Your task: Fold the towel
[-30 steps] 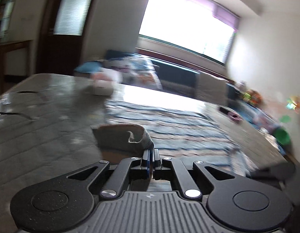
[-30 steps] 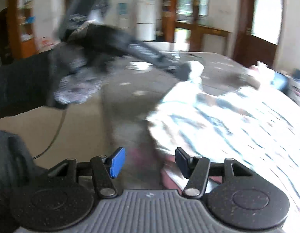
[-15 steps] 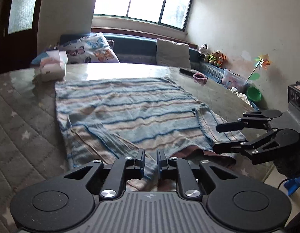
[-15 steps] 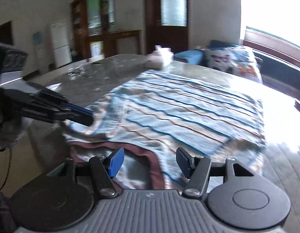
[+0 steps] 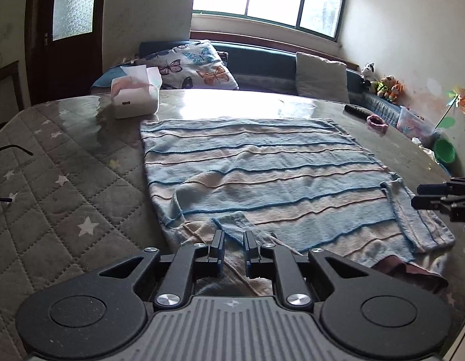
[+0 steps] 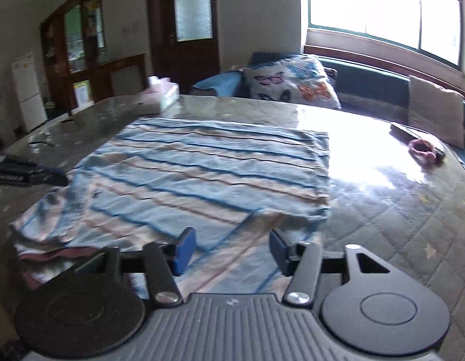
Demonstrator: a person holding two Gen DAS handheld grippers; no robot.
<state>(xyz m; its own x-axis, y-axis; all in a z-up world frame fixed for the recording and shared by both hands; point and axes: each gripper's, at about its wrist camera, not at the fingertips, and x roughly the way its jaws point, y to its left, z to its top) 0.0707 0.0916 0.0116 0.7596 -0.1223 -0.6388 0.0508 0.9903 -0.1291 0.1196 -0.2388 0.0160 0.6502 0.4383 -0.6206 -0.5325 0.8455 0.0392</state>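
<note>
A blue and beige striped towel (image 5: pixel 262 174) lies spread on the table, its upper layer doubled over a lower one with a maroon edge (image 5: pixel 406 270) showing at the near side. My left gripper (image 5: pixel 233 242) is narrowly open with nothing in it, just short of a turned-up towel corner (image 5: pixel 232 219). My right gripper (image 6: pixel 230 240) is wide open above the towel's (image 6: pixel 202 174) near edge, holding nothing. Each gripper shows in the other's view: the right gripper (image 5: pixel 417 195) at the right edge, the left gripper (image 6: pixel 56 177) at the left.
The table (image 5: pixel 67 198) has a grey quilted star cover under glass. A white tissue box (image 5: pixel 134 99) stands at the far left of the towel. A pink ring (image 6: pixel 423 150) and a dark remote (image 6: pixel 406 131) lie far right. A sofa with cushions (image 5: pixel 196 66) sits under the window.
The left gripper held a raised towel corner a second ago; it has laid it down and let go. The towel now lies flat. The right gripper stayed open and moved over the near edge.
</note>
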